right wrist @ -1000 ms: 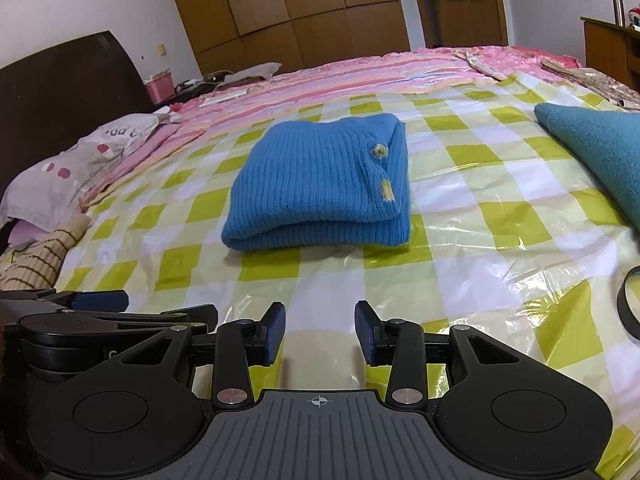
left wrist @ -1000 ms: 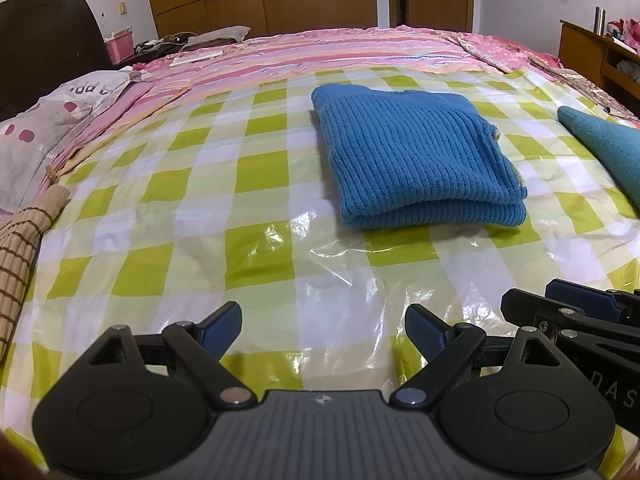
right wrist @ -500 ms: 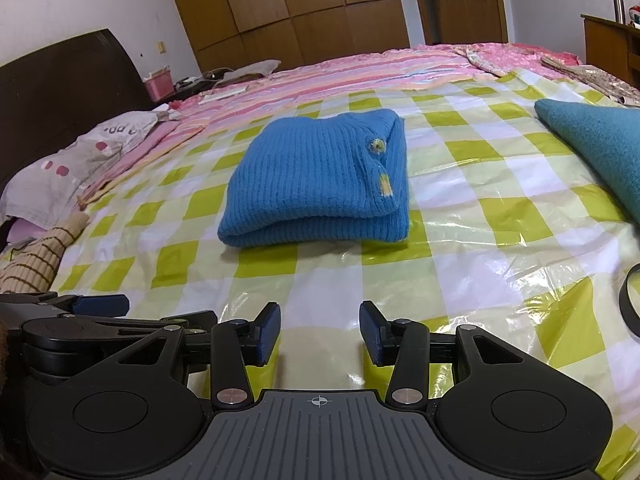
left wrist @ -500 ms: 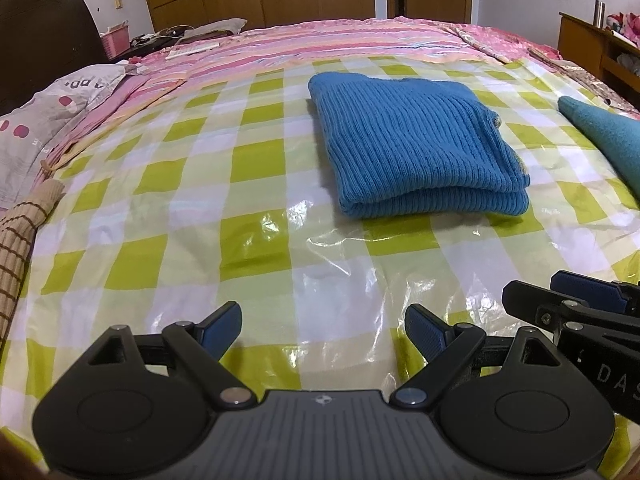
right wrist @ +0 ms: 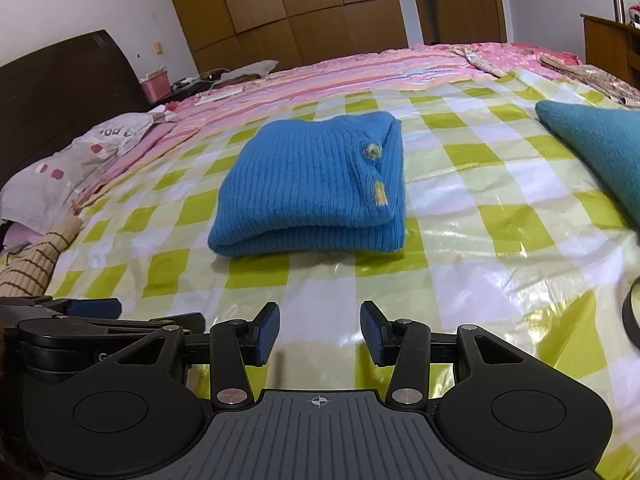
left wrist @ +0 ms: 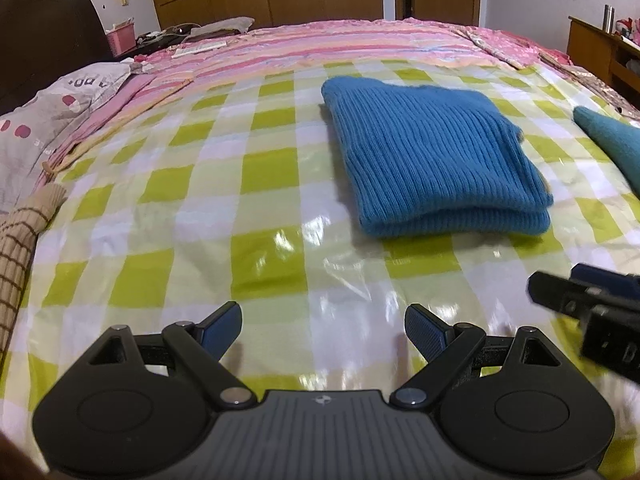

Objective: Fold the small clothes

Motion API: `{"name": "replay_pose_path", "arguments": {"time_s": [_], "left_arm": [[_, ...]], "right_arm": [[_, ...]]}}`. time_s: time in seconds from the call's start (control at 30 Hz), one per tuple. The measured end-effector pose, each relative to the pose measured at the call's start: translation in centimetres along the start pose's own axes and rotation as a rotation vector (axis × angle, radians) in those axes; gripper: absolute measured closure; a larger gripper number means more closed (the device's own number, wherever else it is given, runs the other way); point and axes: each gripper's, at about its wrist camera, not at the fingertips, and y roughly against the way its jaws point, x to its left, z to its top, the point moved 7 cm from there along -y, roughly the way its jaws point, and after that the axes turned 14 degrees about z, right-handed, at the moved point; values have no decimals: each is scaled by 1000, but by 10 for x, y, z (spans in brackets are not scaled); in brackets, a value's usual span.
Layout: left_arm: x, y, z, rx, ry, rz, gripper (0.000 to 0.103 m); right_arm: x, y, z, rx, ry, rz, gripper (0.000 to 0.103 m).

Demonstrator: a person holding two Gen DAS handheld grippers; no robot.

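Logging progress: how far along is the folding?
Done: blue knit sweater lies folded on the checkered sheet. In hand: nothing; left gripper and right gripper are open and empty. Left: teal garment at right, apparently unfolded.

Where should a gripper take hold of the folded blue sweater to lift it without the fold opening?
Probably at the rounded fold edge of the blue sweater facing the cameras, coming in low from the near side. Both layers meet in that thick roll, so one pinch would catch them together. Both grippers are open and short of it.
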Motion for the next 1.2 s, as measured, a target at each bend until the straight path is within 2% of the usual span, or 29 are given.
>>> {"name": "replay_pose_path", "arguments": {"time_s": [0.3,0.37,0.43,0.57,0.7,0.73,0.77,0.8,0.87,0.93,1.0,1.1,1.13,1.17,1.2], "left_arm": [[8,-21,61,-64,51,5,9],[7,-31,78,-76,70,-7,9],[4,-41,94,-90,81,-16,9],[-3,-63,118,-99,95,-29,9],[-5,-84,127,-87,116,-59,9],[-6,-87,126,-76,122,-74,9],[-7,-91,125,-65,128,-89,9],[-7,-93,124,-62,134,-100,9],[-5,-90,121,-75,142,-121,9],[-3,-87,120,-83,159,-141,9],[-7,-89,117,-73,172,-161,9],[-13,-88,118,-82,130,-127,9],[-14,-84,119,-95,116,-120,9],[-13,-81,120,-107,107,-118,9],[-13,-79,121,-109,106,-118,9]], "right_arm": [[-41,-18,61,-61,-59,-12,53],[-48,-30,77,-63,-70,1,45],[-55,-43,92,-66,-84,11,42],[-70,-80,117,-49,-141,23,42],[-86,-112,130,-35,-212,32,42],[-87,-117,132,-33,-214,31,48],[-90,-120,131,-28,-220,24,59],[-91,-120,130,-29,-230,29,63],[-92,-112,127,-42,-221,45,77],[-93,-98,122,-56,-219,55,82],[-99,-88,116,-73,-233,47,85],[-109,-92,113,-59,-292,42,84],[-107,-89,115,-59,-296,45,83],[-105,-85,117,-63,-288,46,77],[-103,-81,119,-71,-281,40,76]]}}
